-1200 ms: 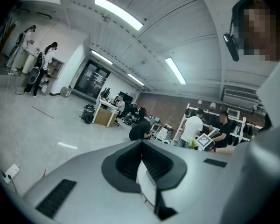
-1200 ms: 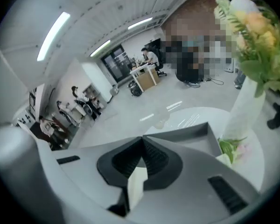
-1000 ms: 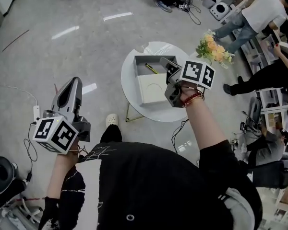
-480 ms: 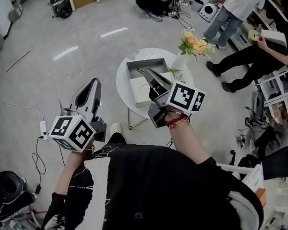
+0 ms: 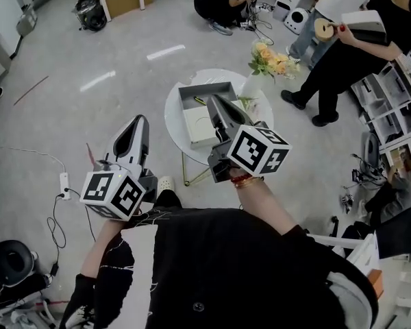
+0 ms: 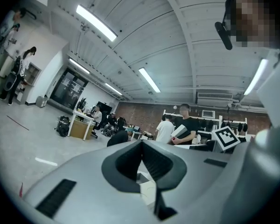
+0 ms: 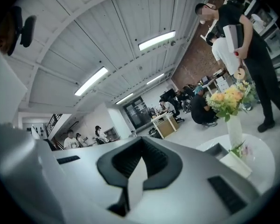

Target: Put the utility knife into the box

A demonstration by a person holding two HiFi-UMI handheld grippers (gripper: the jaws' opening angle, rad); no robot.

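A grey open box [image 5: 222,88] stands on the small round white table [image 5: 175,118], with its white lid [image 5: 198,126] lying beside it. Inside the box lies a thin yellow utility knife [image 5: 200,101]. My right gripper [image 5: 212,101] is held level, high above the table's near side, shut with nothing in it; its closed tips [image 7: 141,141] point out across the room. My left gripper [image 5: 140,120] hovers left of the table over the floor, also shut and empty [image 6: 142,143]. The box [image 7: 219,149] and lid [image 7: 236,164] show low at the right of the right gripper view.
A vase of orange and yellow flowers [image 5: 268,59] stands at the table's far right edge. People stand and crouch at the back and right [image 5: 342,53]. A power strip with cables [image 5: 63,181] lies on the floor at the left.
Both grippers have risen and drawn back from the table toward me. The right one lifted away from above the box and turned level. The knife stays in the box.
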